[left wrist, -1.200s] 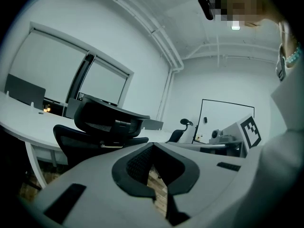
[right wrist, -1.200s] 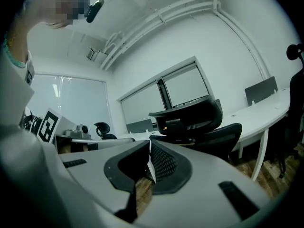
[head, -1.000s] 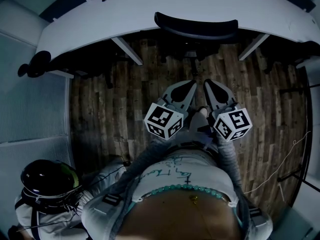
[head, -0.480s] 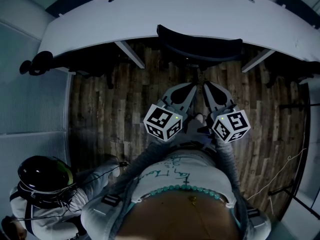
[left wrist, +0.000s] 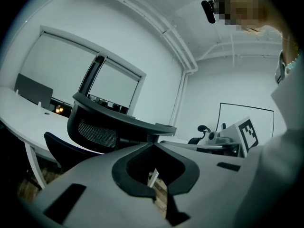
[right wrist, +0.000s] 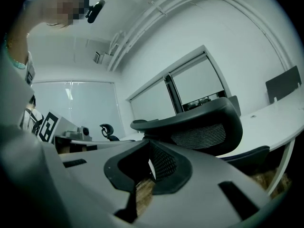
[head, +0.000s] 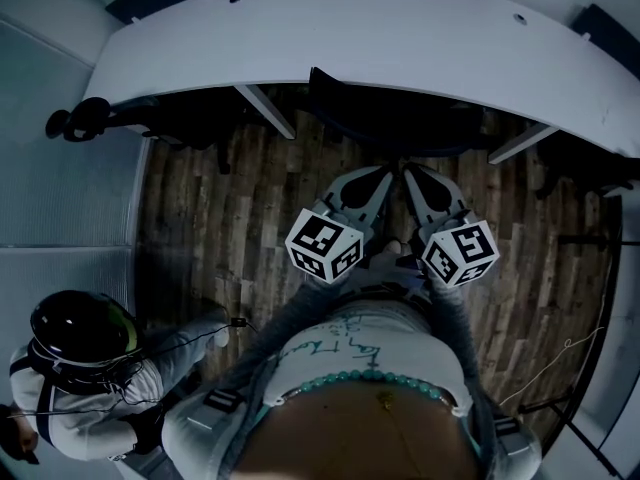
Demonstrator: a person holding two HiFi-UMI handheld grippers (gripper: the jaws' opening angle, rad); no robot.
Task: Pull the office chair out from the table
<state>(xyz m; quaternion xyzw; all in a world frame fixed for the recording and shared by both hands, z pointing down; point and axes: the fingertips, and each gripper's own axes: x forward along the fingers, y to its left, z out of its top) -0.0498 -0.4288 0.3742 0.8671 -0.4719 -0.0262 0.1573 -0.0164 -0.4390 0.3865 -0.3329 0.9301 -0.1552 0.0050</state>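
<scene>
Here: both grippers shut, chair tucked at the table

**Head view.** The left gripper (head: 382, 172) and the right gripper (head: 411, 171) lie side by side and point at the chair (head: 400, 108). Each pair of jaws is pressed together with nothing pinched. The chair's dark back stands at the near edge of the curved white table (head: 400, 38), and its seat is under the top. The gripper tips are just short of the back, and contact cannot be told from here. A wood floor (head: 200, 208) lies below. The holder's torso (head: 370, 388) fills the bottom middle. A second person (head: 85, 368) in dark headgear is at the lower left.

**Left gripper view.** The jaws meet at their tips and hold nothing. A strip of floor shows through the hollow behind the tips. The chair (left wrist: 97, 132) rises just beyond them to the left, and its top rail reaches over the tips. The table (left wrist: 19, 110) runs behind it, under a window (left wrist: 61, 65) in the far wall. The right gripper's cube (left wrist: 247, 133) shows at the right.

**Right gripper view.** Here too the jaws are closed tip to tip and empty. The chair (right wrist: 204, 125) stands just past them to the right, with its mesh back facing the camera. The table (right wrist: 280, 113) passes behind it. The left gripper's cube (right wrist: 47, 125) sits at the left edge, and a second chair (right wrist: 107, 129) is far off by the wall.
</scene>
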